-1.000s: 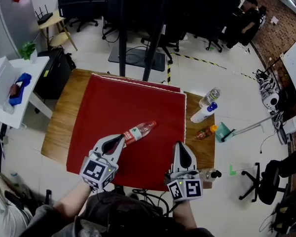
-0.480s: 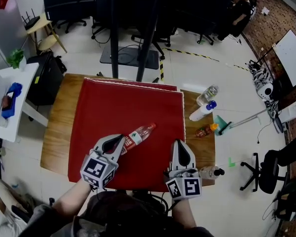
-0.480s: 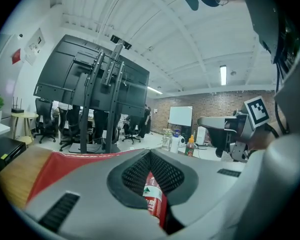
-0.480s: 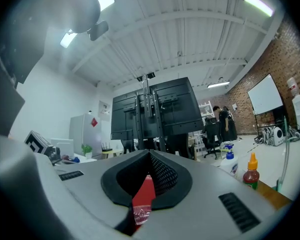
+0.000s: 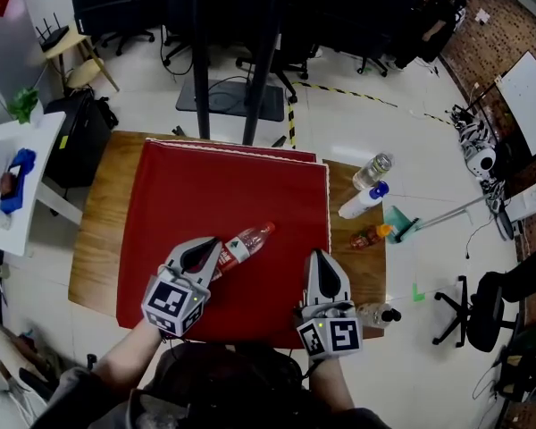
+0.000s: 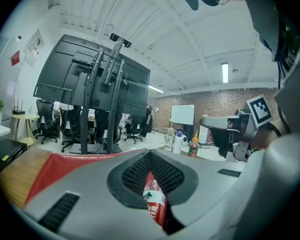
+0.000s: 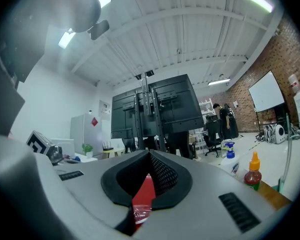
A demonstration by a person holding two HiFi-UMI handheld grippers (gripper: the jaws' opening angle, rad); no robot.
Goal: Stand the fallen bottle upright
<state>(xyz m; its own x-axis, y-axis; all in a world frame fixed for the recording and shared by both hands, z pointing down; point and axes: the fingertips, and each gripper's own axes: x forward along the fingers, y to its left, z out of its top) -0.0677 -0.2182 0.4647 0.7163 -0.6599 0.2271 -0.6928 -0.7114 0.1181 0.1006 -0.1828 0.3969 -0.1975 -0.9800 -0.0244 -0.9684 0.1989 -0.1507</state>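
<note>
At the 6 o'clock edge of the tabletop [image 5: 94, 239], both hands hold their grippers low over the red cloth [image 5: 223, 186], forearms entering from below.

Left gripper [image 5: 213, 248]: aimed toward 1 o'clock, slightly nose-down. Fingers fully closed, tips meeting, nothing clamped. Its tip sits at the base end of the fallen bottle [image 5: 243, 242] — contact cannot be confirmed.

Bottle: lying on its side on the cloth, cap toward 2 o'clock, red label around the middle. Body is clear; contents not discernible.

Right gripper [image 5: 324, 259]: aimed toward 12 o'clock, level, at the bottle's 4 o'clock and apart from it. Fingers closed tip to tip, empty — red cloth shows through the gap behind the tips.

On bare wood at the cloth's 3 o'clock side stand a clear bottle [image 5: 375, 168], a white bottle with a blue cap [image 5: 362, 202] and a sauce bottle with an orange cap [image 5: 368, 238].
</note>
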